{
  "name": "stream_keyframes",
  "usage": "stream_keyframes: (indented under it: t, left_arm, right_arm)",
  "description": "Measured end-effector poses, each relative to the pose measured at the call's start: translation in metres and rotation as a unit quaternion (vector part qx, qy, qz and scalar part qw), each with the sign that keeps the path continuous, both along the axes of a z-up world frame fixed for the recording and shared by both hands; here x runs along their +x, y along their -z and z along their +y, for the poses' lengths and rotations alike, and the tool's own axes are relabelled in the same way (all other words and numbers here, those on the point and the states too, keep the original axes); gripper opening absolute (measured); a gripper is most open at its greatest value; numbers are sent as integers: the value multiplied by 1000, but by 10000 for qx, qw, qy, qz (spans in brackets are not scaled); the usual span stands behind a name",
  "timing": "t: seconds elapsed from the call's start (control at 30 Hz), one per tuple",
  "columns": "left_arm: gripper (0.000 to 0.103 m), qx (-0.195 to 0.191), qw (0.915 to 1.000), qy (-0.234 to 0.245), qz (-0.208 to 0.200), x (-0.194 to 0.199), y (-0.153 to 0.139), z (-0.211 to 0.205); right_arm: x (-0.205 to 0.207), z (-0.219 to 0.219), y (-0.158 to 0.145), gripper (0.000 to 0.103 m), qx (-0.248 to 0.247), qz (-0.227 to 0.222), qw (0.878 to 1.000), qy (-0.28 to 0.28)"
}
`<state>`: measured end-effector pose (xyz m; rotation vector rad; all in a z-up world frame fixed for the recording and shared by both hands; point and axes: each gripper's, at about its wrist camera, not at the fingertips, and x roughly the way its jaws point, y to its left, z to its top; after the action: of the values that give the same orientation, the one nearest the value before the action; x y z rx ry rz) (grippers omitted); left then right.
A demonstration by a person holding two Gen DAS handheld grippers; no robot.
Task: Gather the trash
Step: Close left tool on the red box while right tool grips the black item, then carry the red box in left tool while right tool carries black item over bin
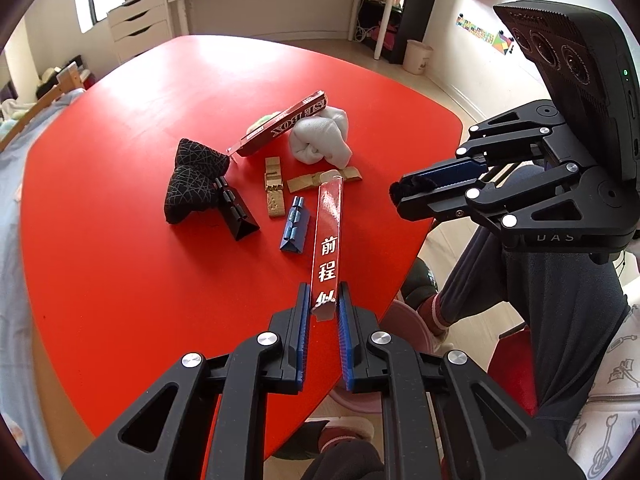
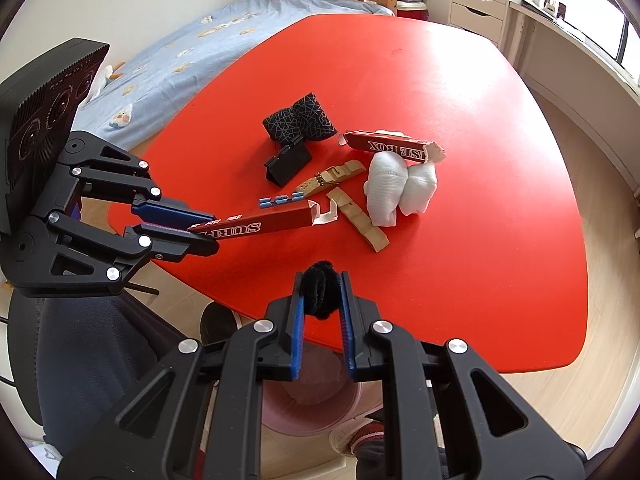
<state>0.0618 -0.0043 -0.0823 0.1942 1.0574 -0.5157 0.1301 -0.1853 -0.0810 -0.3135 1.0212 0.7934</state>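
Observation:
My left gripper (image 1: 324, 292) is shut on the near end of a long torn red carton piece (image 1: 328, 232) with white characters. The piece slants up off the red table (image 1: 120, 200). In the right wrist view the same left gripper (image 2: 208, 232) holds the carton piece (image 2: 260, 226) over the table's near edge. My right gripper (image 2: 322, 276) is shut on a black fuzzy wad (image 2: 320, 292) just past the table edge. In the left wrist view the right gripper (image 1: 400, 196) shows the black fuzzy wad (image 1: 404, 188) at its tips.
On the table lie a second red carton piece (image 2: 392, 148), white socks (image 2: 396, 188), a black patterned sock (image 2: 300, 120), a black folded piece (image 2: 288, 162), a blue one (image 2: 282, 200) and tan cardboard strips (image 2: 360, 220). A pink bin (image 2: 312, 400) stands below the table edge by a person's legs.

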Motion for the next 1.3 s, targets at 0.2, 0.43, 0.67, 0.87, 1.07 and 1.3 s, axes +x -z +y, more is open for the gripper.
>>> stream_keyframes:
  t: [0.2,0.43,0.67,0.87,1.07,1.3]
  left_arm:
    - [13,-89,9994,-347,-16,-9,-12,3]
    - [13,-232,9969,-736,-177,-31,-29,-4]
    - [13,-298,9940,-985,-381,-53,-46,-16]
    - [13,-346,9916,-1138,-500,-70,-55,-24]
    - [13,-396,9896,-1300,-462,-87,-55,-28]
    - [13,-494,9882,-1412,-334,-106,-47,-34]
  right_arm:
    - [-6,-7,-13,15,83,-69,9999,-30]
    - [-16,-17,-32,15,191,-153,9996,-108]
    - [-30,-25,-50,15,295,-248,9990,-220]
    - [-43,-32,-60,15,382,-300,9984,-298]
    - [-58,-43,-64,15,420,-288,9982,-325]
    - [-72,-53,-60,15,417,-198,9984,-312]
